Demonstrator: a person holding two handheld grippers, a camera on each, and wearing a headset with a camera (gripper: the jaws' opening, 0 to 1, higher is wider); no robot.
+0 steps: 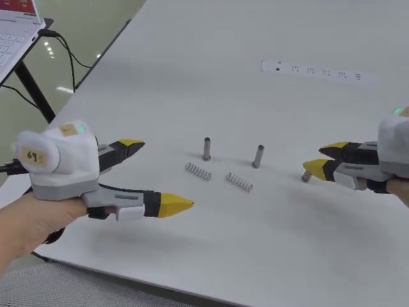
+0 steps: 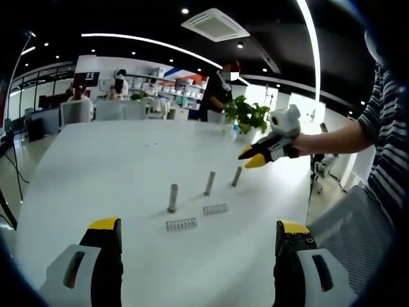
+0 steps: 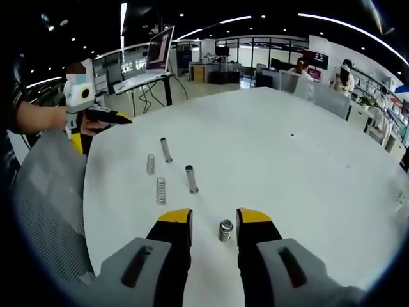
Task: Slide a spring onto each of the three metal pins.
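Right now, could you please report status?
Left tool open; right tool open. Two upright grey metal pins bare; two silver coil springs loose. Nothing blocking.

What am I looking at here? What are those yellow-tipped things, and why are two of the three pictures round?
No robot: a person holds a yellow-tipped two-jaw gripper in each hand. The head view comes from a headset camera looking down at the white table. Each round picture comes from a camera riding on one gripper, looking along its jaws. The left gripper and the right gripper are both open and hold nothing. On the table stand a left pin and a middle pin, both bare, with a left spring and a right spring lying loose near them. A third pin, which seems to carry a spring already, shows between the right gripper's jaws in its view.
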